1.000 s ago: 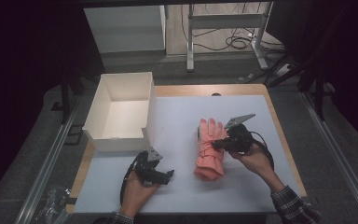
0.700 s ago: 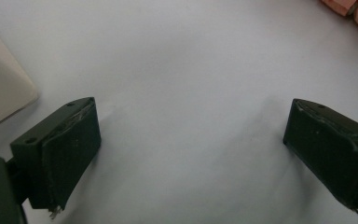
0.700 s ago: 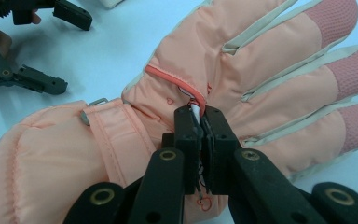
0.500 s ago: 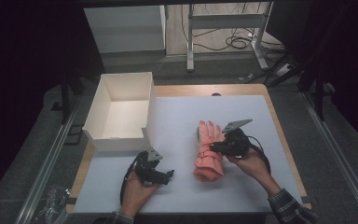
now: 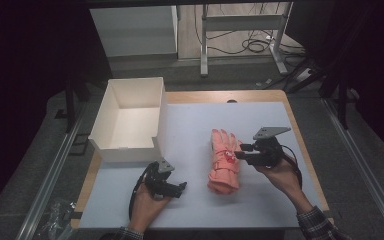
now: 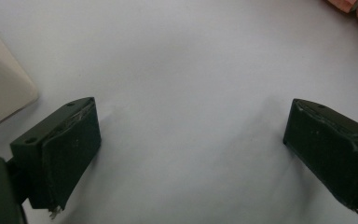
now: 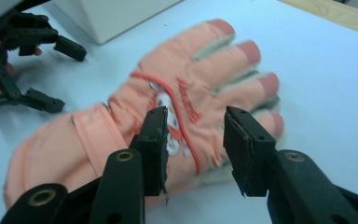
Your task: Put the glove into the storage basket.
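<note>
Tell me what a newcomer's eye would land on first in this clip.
The orange glove lying flat at mid-table, fingers pointing away from the person. The right hand-held gripper hovers open over its back, jaws either side of the printed patch. An open white box sits at the table's far left, and the left hand-held gripper waits open near the front edge.

Salmon-orange glove (image 7: 135, 126) with red stitching, white box (image 5: 130, 120), black tongs (image 7: 193, 140).

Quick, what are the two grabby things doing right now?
Left hand-held gripper: open, holding nothing, over the bare table.
Right hand-held gripper: open, holding nothing, jaws above the glove.
</note>
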Tool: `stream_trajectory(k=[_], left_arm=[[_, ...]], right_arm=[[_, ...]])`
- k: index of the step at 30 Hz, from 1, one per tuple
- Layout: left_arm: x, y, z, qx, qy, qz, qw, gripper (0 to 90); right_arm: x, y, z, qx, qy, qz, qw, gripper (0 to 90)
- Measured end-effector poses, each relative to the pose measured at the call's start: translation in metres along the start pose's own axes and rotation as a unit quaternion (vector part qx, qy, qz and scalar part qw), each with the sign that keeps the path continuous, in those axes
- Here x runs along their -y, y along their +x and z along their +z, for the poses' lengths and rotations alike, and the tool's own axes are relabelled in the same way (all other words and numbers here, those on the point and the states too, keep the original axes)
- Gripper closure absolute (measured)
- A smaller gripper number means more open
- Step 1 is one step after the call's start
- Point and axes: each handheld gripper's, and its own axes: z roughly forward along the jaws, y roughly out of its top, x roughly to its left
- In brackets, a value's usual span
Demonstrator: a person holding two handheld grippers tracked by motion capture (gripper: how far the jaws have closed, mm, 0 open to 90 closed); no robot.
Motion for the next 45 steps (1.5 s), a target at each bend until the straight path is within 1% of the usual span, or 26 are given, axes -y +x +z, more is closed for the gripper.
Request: stream_trajectory(k=[3, 6, 7, 8, 9, 12, 13, 14, 15, 16, 18, 19, 22, 23, 26, 28, 29, 30, 33, 36, 39, 45], left_arm=[[0.000, 0.000, 0.000, 0.000, 0.000, 0.000, 1.0000, 3.9], [0.000, 0.000, 0.000, 0.000, 0.002, 0.000, 1.0000, 3.9], [0.000, 0.000, 0.000, 0.000, 0.002, 0.000, 1.0000, 3.9], [0.000, 0.000, 0.000, 0.001, 0.001, 0.000, 1.0000, 3.9], [0.000, 0.000, 0.000, 0.000, 0.000, -0.001, 1.0000, 3.9], [0.000, 0.000, 0.000, 0.000, 0.002, 0.000, 1.0000, 3.9], [0.000, 0.000, 0.000, 0.000, 0.002, 0.000, 1.0000, 3.9], [0.000, 0.000, 0.000, 0.001, 0.001, 0.000, 1.0000, 3.9], [0.000, 0.000, 0.000, 0.001, 0.001, 0.000, 1.0000, 3.9], [0.000, 0.000, 0.000, 0.001, 0.002, 0.001, 1.0000, 3.9], [0.000, 0.000, 0.000, 0.001, 0.001, 0.000, 1.0000, 3.9], [0.000, 0.000, 0.000, 0.001, 0.001, 0.001, 1.0000, 3.9], [0.000, 0.000, 0.000, 0.001, 0.001, 0.000, 1.0000, 3.9], [0.000, 0.000, 0.000, 0.001, 0.001, 0.000, 1.0000, 3.9], [0.000, 0.000, 0.000, 0.001, 0.001, 0.000, 1.0000, 3.9], [0.000, 0.000, 0.000, 0.001, 0.001, 0.000, 1.0000, 3.9], [0.000, 0.000, 0.000, 0.001, 0.001, 0.000, 1.0000, 3.9], [0.000, 0.000, 0.000, 0.001, 0.001, 0.000, 1.0000, 3.9], [0.000, 0.000, 0.000, 0.001, 0.001, 0.001, 1.0000, 3.9], [0.000, 0.000, 0.000, 0.001, 0.001, 0.000, 1.0000, 3.9], [0.000, 0.000, 0.000, 0.001, 0.002, 0.000, 1.0000, 3.9], [0.000, 0.000, 0.000, 0.001, 0.002, 0.000, 1.0000, 3.9]], right_arm=[[0.011, -0.002, -0.004, 0.008, 0.001, 0.004, 1.0000, 63.8], [0.023, -0.003, -0.005, 0.009, 0.005, 0.005, 0.9999, 66.7], [0.023, -0.003, -0.005, 0.009, 0.005, 0.005, 0.9999, 66.7], [0.032, -0.001, -0.003, 0.007, 0.009, 0.006, 0.9999, 69.2], [0.036, 0.000, -0.002, 0.005, 0.013, 0.005, 0.9999, 70.6], [0.048, 0.005, 0.003, 0.002, 0.022, -0.001, 0.9998, 75.5], [0.048, 0.005, 0.003, 0.002, 0.022, -0.001, 0.9998, 75.5], [0.056, 0.010, 0.007, -0.004, 0.027, 0.001, 0.9996, 78.5], [0.056, 0.010, 0.007, -0.004, 0.027, 0.001, 0.9996, 78.5], [0.063, 0.013, 0.010, -0.010, 0.030, 0.004, 0.9995, 81.6], [0.065, 0.014, 0.011, -0.013, 0.032, 0.005, 0.9994, 82.6], [0.071, 0.018, 0.014, -0.017, 0.033, 0.005, 0.9993, 84.1], [0.077, 0.022, 0.017, -0.026, 0.037, 0.007, 0.9989, 84.6], [0.077, 0.022, 0.017, -0.026, 0.037, 0.007, 0.9989, 84.6], [0.082, 0.026, 0.022, -0.035, 0.038, 0.003, 0.9987, 84.5], [0.082, 0.027, 0.024, -0.038, 0.038, 0.002, 0.9986, 84.5], [0.082, 0.029, 0.027, -0.035, 0.038, -0.002, 0.9986, 84.5], [0.082, 0.030, 0.028, -0.034, 0.038, -0.003, 0.9987, 84.5], [0.082, 0.030, 0.030, -0.040, 0.037, 0.001, 0.9985, 84.5], [0.082, 0.032, 0.033, -0.040, 0.037, 0.002, 0.9985, 84.3], [0.081, 0.035, 0.040, -0.046, 0.037, 0.001, 0.9982, 84.0], [0.076, 0.041, 0.047, -0.047, 0.037, -0.001, 0.9982, 82.7]])
